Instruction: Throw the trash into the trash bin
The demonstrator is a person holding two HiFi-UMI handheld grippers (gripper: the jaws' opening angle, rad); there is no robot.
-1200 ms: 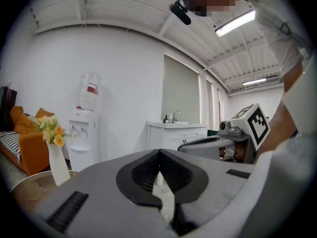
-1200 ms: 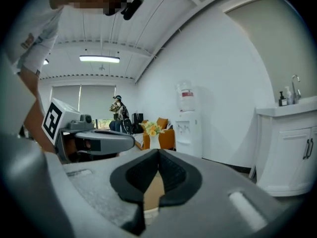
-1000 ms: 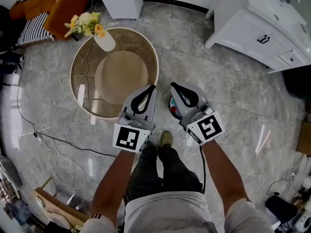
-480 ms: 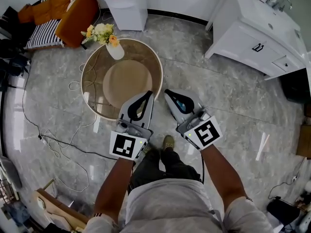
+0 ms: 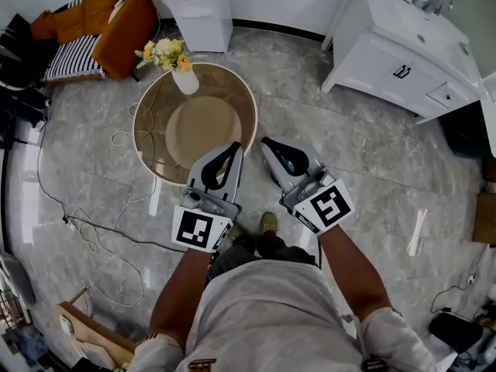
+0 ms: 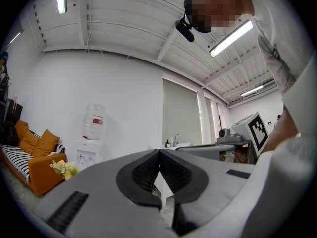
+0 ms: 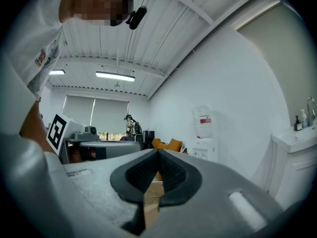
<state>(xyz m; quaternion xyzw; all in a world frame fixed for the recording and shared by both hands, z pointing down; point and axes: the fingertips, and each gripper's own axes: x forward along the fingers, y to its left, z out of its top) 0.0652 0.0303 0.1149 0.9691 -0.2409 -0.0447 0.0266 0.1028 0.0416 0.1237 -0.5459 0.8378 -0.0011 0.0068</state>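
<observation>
Grey left gripper (image 5: pixel 235 146) and right gripper (image 5: pixel 267 142), both clenched empty, have risen higher than before.

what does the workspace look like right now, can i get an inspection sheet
surface: grey marble-look floor; round glass table, bare apart from a vase
job's things: nothing seen; no trash in either gripper, no bin clearly in view
clutter: vase of flowers at the table's far edge
grippers: left gripper and right gripper both shut and empty, side by side
cables: thin cables trail over the floor left of the table
surroundings: water dispenser, orange sofa, white sink cabinet
</observation>
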